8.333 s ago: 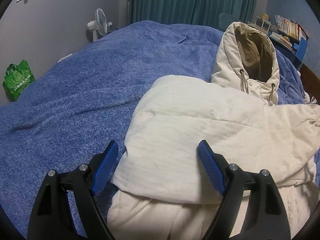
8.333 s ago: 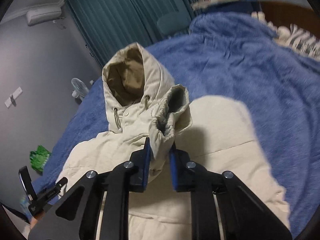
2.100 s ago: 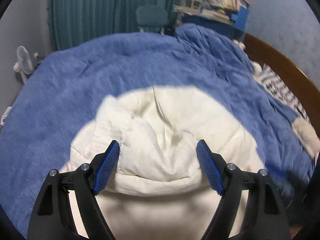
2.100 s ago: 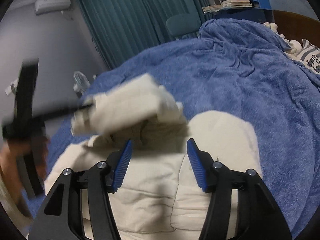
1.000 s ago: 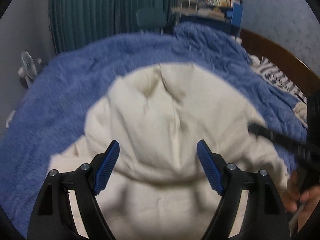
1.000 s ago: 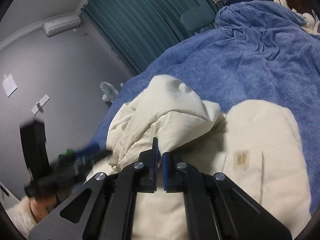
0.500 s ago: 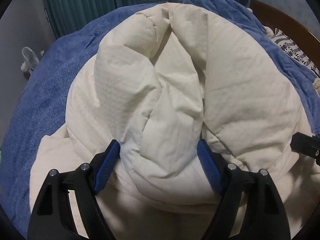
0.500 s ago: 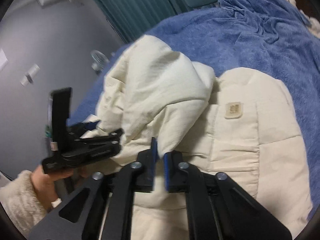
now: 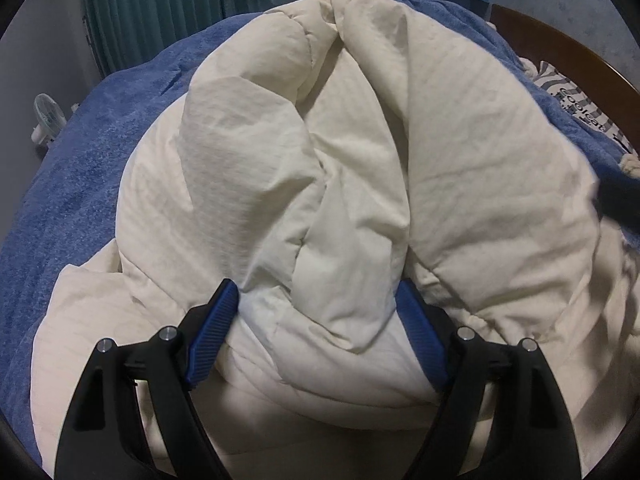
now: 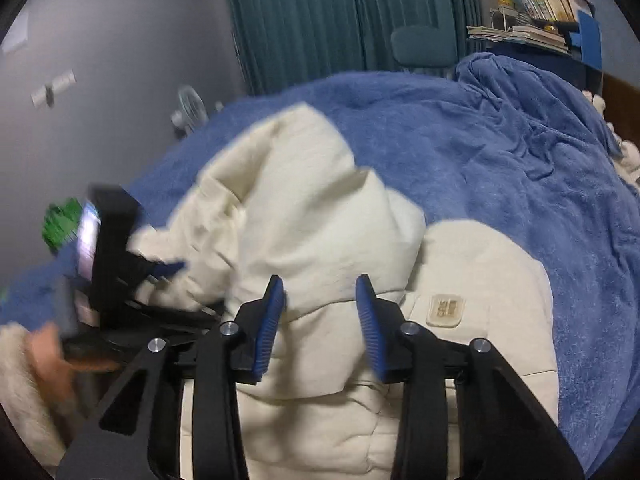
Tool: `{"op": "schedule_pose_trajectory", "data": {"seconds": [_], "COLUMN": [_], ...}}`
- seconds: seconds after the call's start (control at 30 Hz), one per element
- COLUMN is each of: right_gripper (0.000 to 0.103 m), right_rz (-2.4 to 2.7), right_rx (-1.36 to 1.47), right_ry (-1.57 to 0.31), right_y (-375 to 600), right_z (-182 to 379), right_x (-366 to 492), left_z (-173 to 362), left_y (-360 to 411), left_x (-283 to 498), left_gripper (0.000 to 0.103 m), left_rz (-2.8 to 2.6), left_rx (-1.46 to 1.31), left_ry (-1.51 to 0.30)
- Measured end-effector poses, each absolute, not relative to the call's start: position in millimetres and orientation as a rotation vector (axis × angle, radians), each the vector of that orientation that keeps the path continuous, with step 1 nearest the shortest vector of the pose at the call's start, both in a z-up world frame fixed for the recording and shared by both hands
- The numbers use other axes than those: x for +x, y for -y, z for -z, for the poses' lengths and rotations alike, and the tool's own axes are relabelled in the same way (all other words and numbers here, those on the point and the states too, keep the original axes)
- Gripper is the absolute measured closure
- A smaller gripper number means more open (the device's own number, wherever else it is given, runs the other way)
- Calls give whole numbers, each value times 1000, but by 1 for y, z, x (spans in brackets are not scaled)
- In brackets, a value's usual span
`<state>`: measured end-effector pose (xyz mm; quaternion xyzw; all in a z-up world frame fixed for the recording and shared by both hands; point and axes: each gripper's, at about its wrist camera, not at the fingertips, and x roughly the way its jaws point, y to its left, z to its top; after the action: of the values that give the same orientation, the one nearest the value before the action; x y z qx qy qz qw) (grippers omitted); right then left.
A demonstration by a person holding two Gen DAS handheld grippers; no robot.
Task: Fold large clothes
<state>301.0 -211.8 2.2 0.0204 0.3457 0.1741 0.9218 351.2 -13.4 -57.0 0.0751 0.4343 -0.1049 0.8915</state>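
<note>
A cream padded jacket (image 9: 340, 160) lies bunched on a blue blanket (image 9: 80, 152). My left gripper (image 9: 318, 320) points down into it with its jaws wide. A thick fold bulges up between the blue pads (image 9: 216, 320) and brushes them, but is not squeezed. In the right wrist view my right gripper (image 10: 320, 312) hovers just over the jacket (image 10: 312, 208). Its jaws are opening, and the fold lies loose beneath and between them, clear of the pads. A square label patch (image 10: 446, 310) shows on the flat part to the right.
A person's hand (image 10: 52, 344) in a fluffy sleeve holds the other gripper at the left, blurred. Teal curtains (image 10: 340, 20), a chair (image 10: 424, 46) and a shelf of books (image 10: 536, 20) stand behind the bed. A wooden headboard (image 9: 568, 52) runs along the right, and a small fan (image 9: 48, 120) stands at the left.
My right gripper was shut on a jacket fold and its jaws have parted, so the fold has dropped onto the pile. My left gripper has sunk onto the jacket, which now fills its view.
</note>
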Motion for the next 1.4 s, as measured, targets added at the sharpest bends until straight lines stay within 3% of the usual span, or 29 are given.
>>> {"op": "schedule_pose_trajectory", "data": {"seconds": [0.33,0.87,0.97,1.03,1.07,1.17,1.3,1.4], "right_gripper": [67,65,54,34,30,28,28,27], "right_rz": [-337,-333,-351,-378,-367,-345,-316,-313], "right_rx": [6,-18,-21,-12,-18,-36,-23,-12], "right_ry": [-863,-845,-826,-792,-770,-709,-788,-820], "right_y": [213,211,208,209,210,213,217,219], "right_z": [56,56,44,32,26,15,33,46], "right_x": [324,322,315,309,308,304,314,319], "left_z": [71,76,67,58,53,38,46,63], "left_y": [-16,2,11,14,14,10,9,5], "left_x": [342,336,330,323,319,300,299,311], "left_gripper": [26,26,26,26,26,26,25,18], "left_rz": [300,268,237,231,231,240,211,189], "left_rx": [101,149,194,200,194,143,131,108], "left_ry": [-880,-852,-839,-830,-822,-777,-824,-887]}}
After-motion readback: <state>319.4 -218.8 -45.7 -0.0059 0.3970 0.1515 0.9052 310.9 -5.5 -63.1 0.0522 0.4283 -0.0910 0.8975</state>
